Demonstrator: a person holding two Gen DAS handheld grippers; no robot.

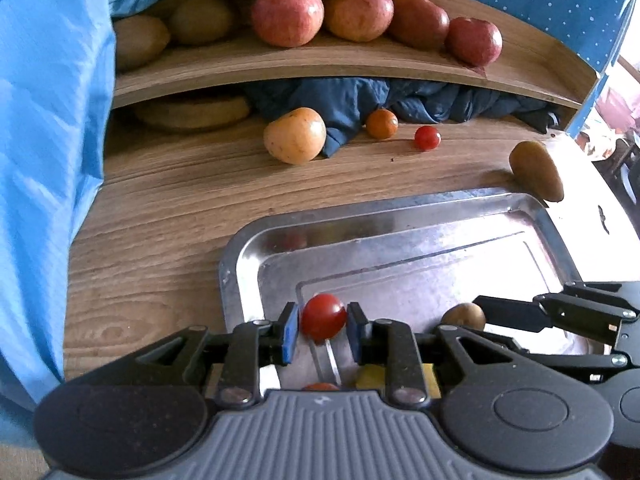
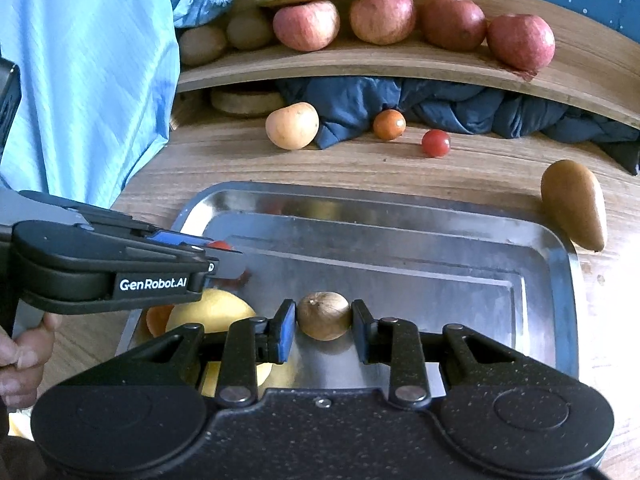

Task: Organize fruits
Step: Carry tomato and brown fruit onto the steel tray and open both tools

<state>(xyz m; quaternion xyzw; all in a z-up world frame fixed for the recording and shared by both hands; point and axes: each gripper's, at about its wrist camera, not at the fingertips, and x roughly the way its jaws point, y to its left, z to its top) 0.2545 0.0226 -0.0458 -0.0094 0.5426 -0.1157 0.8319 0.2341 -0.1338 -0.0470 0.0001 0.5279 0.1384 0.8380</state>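
Left gripper (image 1: 323,330) apparently pinching cherry tomato (image 1: 322,316), right gripper (image 2: 324,330) clasping longan (image 2: 323,315)

Daylight comes from the right in both views. It blows out to white glare on the tray (image 1: 540,248) in the left wrist view, while the tray (image 2: 440,264) in the right wrist view shines more mildly. The recess under the shelf (image 1: 320,68) lies in deep shadow. Fisheye distortion bows the shelf and bench (image 2: 360,168) edges. Corners darken. Focus is soft overall, with grainy compression.
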